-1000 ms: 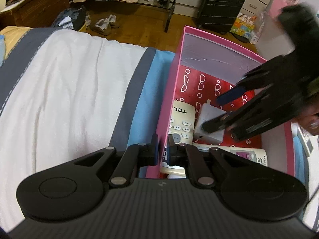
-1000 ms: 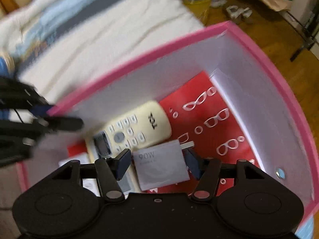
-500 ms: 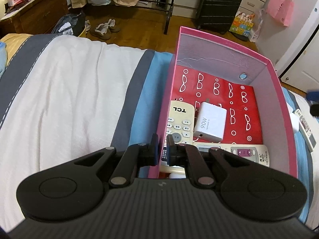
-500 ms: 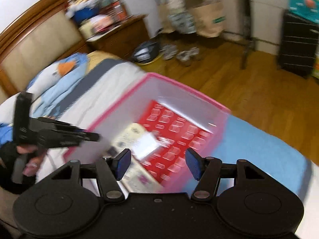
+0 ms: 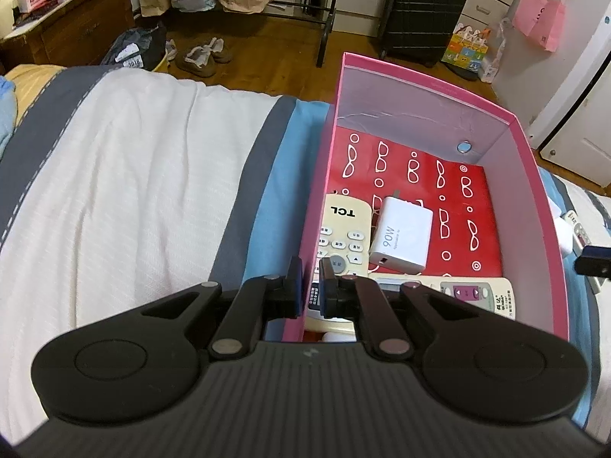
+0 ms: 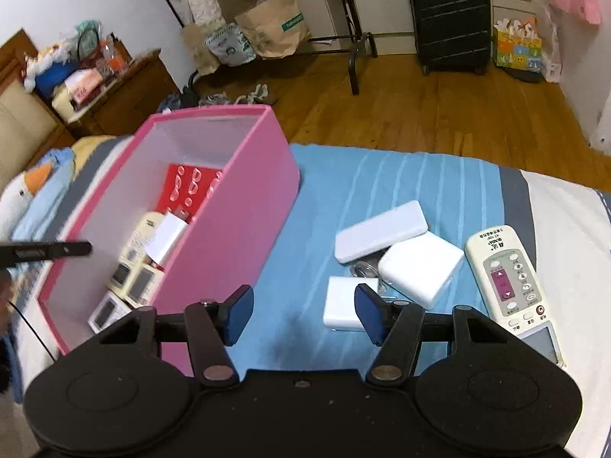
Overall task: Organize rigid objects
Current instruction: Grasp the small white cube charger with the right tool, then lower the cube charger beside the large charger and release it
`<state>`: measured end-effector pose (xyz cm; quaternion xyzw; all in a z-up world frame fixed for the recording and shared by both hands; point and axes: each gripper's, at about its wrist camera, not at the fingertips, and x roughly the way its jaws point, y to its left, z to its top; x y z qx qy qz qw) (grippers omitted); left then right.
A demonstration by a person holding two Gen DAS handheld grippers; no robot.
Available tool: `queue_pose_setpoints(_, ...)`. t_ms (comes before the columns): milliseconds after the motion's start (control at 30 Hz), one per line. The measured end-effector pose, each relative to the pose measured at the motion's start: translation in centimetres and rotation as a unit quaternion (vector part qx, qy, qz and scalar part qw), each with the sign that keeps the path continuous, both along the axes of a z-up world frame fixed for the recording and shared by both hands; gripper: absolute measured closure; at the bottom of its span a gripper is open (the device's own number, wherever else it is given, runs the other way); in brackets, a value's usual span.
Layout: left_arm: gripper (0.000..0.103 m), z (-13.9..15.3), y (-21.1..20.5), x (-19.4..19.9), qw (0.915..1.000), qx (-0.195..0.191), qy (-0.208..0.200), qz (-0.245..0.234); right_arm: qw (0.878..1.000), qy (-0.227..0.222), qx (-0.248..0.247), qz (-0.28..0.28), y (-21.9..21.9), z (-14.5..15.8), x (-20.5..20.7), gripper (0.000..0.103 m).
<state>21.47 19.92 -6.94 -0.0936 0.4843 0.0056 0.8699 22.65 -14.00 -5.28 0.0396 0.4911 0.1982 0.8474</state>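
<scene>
**Right gripper leaves the box empty-jawed and swings over the loose pile**

Nearest the lens in the left wrist view, the left gripper (image 5: 310, 286) has its jaws nearly together, pinching the near left wall of the pink box (image 5: 519, 206) and steadying it just as it did a second ago. Inside the box lie the TCL remote (image 5: 343, 225), the white 90W charger (image 5: 401, 234) half resting on it, and another remote (image 5: 469, 294) across the near end.

The change is on the right. A second ago the right gripper (image 6: 303, 315) stood inside the box with the charger between its pads; now it has pulled out and turned to the blue blanket (image 6: 401, 175) beside the box. Its jaws stand wide apart with nothing between them, only blanket below. So the charger counts as delivered, and one more item is off the bed.

Just beyond the right fingertip sits a small white adapter (image 6: 343, 303), with a cable (image 6: 366, 269) behind it. A little further lie a larger white power brick (image 6: 420, 267) and, leaning over it, a flat white power bank (image 6: 382, 236). Off to the right is a cream remote (image 6: 511, 286). These four rigid pieces still wait outside the box; the adapter looks the likeliest next pick, being closest.
</scene>
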Motion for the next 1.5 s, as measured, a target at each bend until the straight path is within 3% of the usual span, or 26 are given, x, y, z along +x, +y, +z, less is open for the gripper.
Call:
queue_pose_setpoints(333, 0.096, 0.0, 0.2, -0.1, 1.0, -0.003, -0.001, -0.003, 0.992, -0.009, -0.12, 0.035, 1.1, -4.4, 0.8, 0.041)
queue_pose_setpoints(667, 0.096, 0.0, 0.3, 0.0, 1.0, -0.003, -0.001, -0.004, 0.986, 0.019, -0.161, 0.03, 2.3, -5.5, 3.2, 0.048)
queue_pose_setpoints(800, 0.096, 0.0, 0.2, 0.0, 1.0, -0.002, -0.001, -0.004, 0.982, 0.006, -0.187, 0.039, 3.3, -5.2, 2.8, 0.053)
queue_pose_setpoints(1033, 0.096, -0.1, 0.2, -0.1, 1.0, -0.004, -0.001, -0.005, 0.986, -0.015, -0.163, 0.025, 3.0, -3.5, 0.6, 0.053)
queue_pose_setpoints(1200, 0.096, -0.1, 0.2, -0.1, 1.0, -0.004, -0.001, -0.005, 0.99, -0.046, -0.129, 0.03, 3.3, -0.2, -1.0, 0.053)
queue_pose_setpoints(1500, 0.096, -0.1, 0.2, -0.1, 1.0, -0.004, -0.002, -0.006, 0.978, -0.137, -0.087, 0.13, 7.8, 7.3, -4.7, 0.053)
